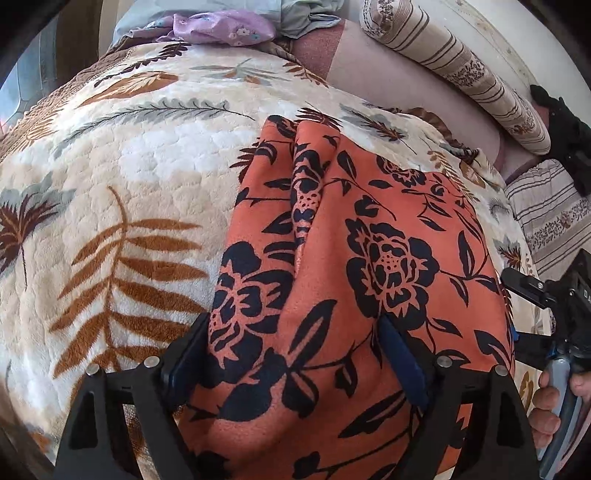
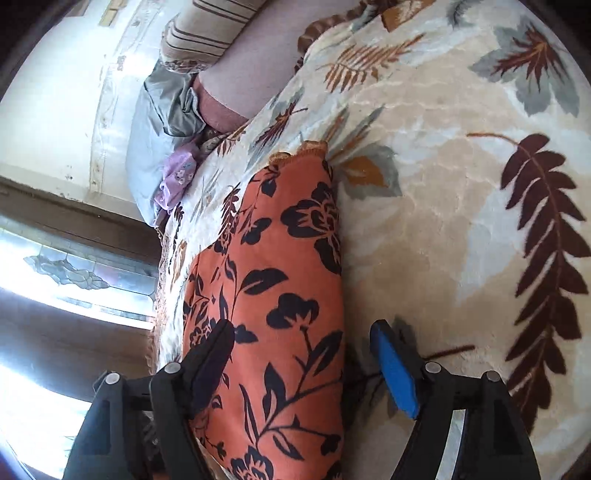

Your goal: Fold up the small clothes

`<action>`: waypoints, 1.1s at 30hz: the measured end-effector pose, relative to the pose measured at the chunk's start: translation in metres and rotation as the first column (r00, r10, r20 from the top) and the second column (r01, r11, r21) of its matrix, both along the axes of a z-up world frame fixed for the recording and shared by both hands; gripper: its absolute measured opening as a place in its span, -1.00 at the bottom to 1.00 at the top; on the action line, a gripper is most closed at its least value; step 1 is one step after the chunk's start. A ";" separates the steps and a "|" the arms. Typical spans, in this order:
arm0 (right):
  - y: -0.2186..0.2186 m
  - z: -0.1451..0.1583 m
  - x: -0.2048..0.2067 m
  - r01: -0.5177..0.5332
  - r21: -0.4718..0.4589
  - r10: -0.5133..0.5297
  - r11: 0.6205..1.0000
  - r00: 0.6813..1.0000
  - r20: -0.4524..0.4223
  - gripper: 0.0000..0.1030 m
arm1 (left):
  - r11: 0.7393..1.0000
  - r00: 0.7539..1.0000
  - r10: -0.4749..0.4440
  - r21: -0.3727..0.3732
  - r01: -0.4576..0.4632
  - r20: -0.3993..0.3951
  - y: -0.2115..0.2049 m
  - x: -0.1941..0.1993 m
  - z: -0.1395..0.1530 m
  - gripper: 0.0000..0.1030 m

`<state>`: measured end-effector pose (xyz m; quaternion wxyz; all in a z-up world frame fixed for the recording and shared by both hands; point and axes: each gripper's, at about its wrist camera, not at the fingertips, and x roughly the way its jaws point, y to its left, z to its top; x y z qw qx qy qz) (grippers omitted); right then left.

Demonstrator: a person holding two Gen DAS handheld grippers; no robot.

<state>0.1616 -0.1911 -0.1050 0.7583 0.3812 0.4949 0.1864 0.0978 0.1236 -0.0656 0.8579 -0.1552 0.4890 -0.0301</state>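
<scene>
So the orange floral garment (image 1: 332, 277) is lying on the bed, on top of a cream fleece blanket (image 1: 129, 184) with brown and grey leaf prints, and it looks folded into a long narrow shape with a raised crease running down its far half. Left hand-held gripper (image 1: 295, 350) has its jaws spread wide over the near end of the garment, cloth showing between the 2 fingers and nothing pinched, though the right finger's blue pad (image 1: 402, 362) looks like it's touching the fabric. Right hand-held gripper (image 2: 303, 354) is also wide open, parked over the garment's long edge: the dark left finger sits over the orange cloth while the blue-padded finger (image 2: 395, 369) is over bare blanket just beside it. In the left wrist view you can spot the right gripper's body at the right edge with a hand (image 1: 550, 410) wrapped round its handle. Further up the bed there's a lilac flowery piece of clothing (image 1: 221, 27) next to some pale blue-grey cloth (image 2: 155, 122), well apart from the orange one, plus a striped pillow (image 1: 454, 70) against the wall
</scene>
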 end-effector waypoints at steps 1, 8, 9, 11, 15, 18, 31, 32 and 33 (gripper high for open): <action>0.010 0.000 0.004 -0.030 0.008 0.030 1.000 1.000 0.000 0.43 | 1.000 1.000 -0.001 0.002 0.001 0.000 0.000 0.002 -0.001 0.74; 0.080 0.042 -0.017 -0.120 -0.582 0.266 0.804 0.949 0.172 -0.20 | 1.000 1.000 0.003 0.006 -0.003 -0.001 -0.001 0.002 0.003 0.75; 0.078 0.030 -0.013 -0.128 -0.582 0.257 0.803 0.956 0.144 -0.19 | 1.000 1.000 -0.002 0.014 0.002 0.000 -0.003 0.003 0.002 0.75; 0.053 0.025 -0.009 -0.096 -0.441 0.169 0.892 0.977 0.130 0.15 | 1.000 1.000 -0.002 0.008 0.002 0.004 -0.002 0.004 0.002 0.75; 0.023 0.030 0.000 -0.073 -0.184 0.097 0.980 0.988 0.123 0.39 | 1.000 1.000 0.000 -0.003 0.000 0.001 0.001 0.005 0.001 0.75; 0.013 0.026 0.022 -0.012 -0.085 0.020 0.996 0.995 0.099 0.41 | 1.000 1.000 0.003 0.001 -0.003 0.002 0.000 0.007 0.000 0.76; 0.074 0.030 0.040 -0.120 -0.461 0.178 0.879 0.981 0.084 0.24 | 1.000 1.000 0.006 -0.003 -0.006 0.008 -0.002 0.014 -0.001 0.76; 0.065 0.032 0.036 -0.091 -0.410 0.135 0.907 0.988 0.079 0.31 | 1.000 1.000 0.008 -0.013 -0.008 0.010 -0.001 0.014 -0.001 0.76; 0.061 0.036 0.029 -0.069 -0.403 0.119 0.913 0.988 0.101 0.32 | 1.000 1.000 0.012 -0.022 -0.011 0.011 0.000 0.014 -0.001 0.76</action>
